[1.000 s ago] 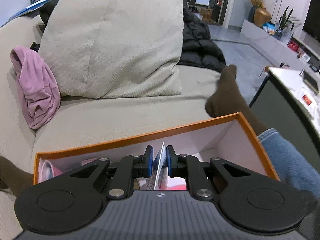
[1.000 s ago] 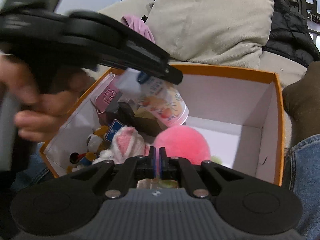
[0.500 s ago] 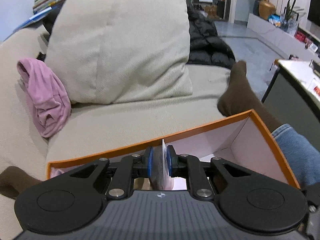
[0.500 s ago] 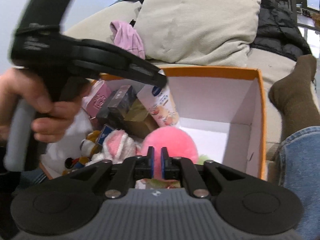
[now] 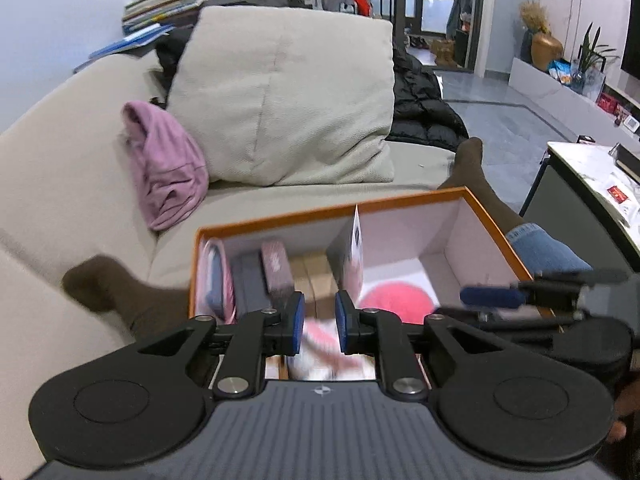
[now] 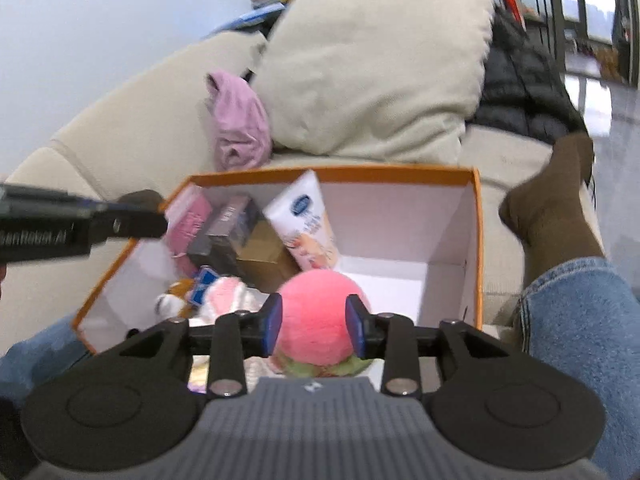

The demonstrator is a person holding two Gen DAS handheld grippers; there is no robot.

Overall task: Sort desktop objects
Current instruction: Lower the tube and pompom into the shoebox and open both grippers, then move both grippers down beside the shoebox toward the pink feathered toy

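An orange box [image 5: 400,199] with white walls rests on the person's lap on the sofa; it also shows in the right wrist view [image 6: 360,171]. A white cream tube [image 6: 304,228] leans upright inside it, seen edge-on in the left wrist view [image 5: 355,248]. Beside it lie a pink box [image 6: 188,220], a dark box [image 6: 228,228], a tan carton [image 6: 264,256], a pink plush toy [image 6: 224,296] and a pink ball [image 6: 316,320]. My left gripper [image 5: 318,322] is open and empty above the box. My right gripper [image 6: 314,320] is open with a finger on each side of the ball.
A beige cushion [image 5: 288,96], a pink cloth [image 5: 164,164] and a black jacket [image 5: 420,108] lie on the sofa behind the box. The person's socked feet [image 5: 472,176] and jeans leg [image 6: 580,320] flank the box. A low table [image 5: 592,184] stands at right.
My left gripper let go of the cream tube, opened and drew back; the tube now leans in the box. My right gripper opened from shut, around the pink ball.
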